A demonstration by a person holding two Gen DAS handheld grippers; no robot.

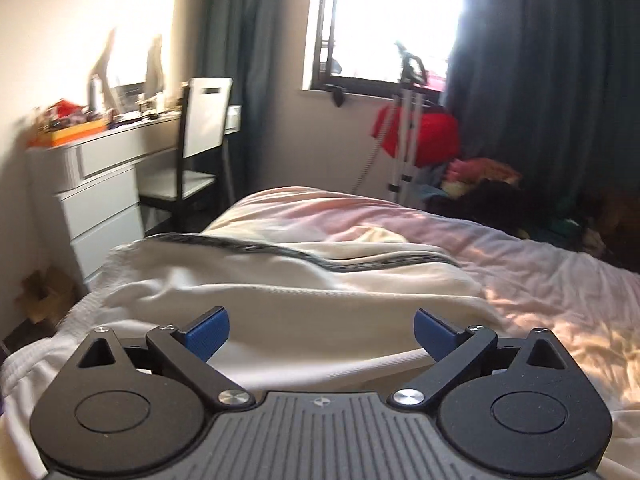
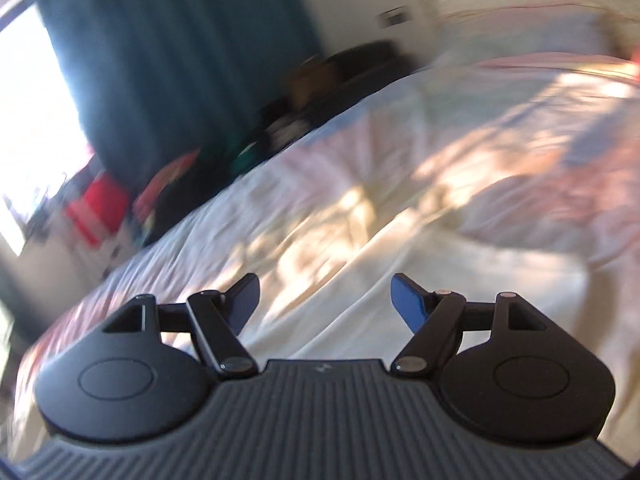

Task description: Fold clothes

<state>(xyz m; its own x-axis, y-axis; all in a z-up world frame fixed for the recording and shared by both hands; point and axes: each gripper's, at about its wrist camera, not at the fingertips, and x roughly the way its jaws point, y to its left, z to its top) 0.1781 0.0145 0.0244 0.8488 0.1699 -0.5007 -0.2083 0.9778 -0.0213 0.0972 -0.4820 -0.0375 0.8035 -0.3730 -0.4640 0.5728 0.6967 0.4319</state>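
Observation:
A cream white garment with a dark patterned stripe lies rumpled on the bed, in the left wrist view just ahead of my left gripper. That gripper is open and empty, its blue pads spread wide over the cloth. In the right wrist view, which is blurred, a cream fold of the garment lies on the bed to the right of and beyond my right gripper. That gripper is open and empty above the cloth.
The bed has a pale pink sheet. A white dresser and a chair stand at the left. A drying rack with red cloth, a clothes pile and dark curtains stand by the window.

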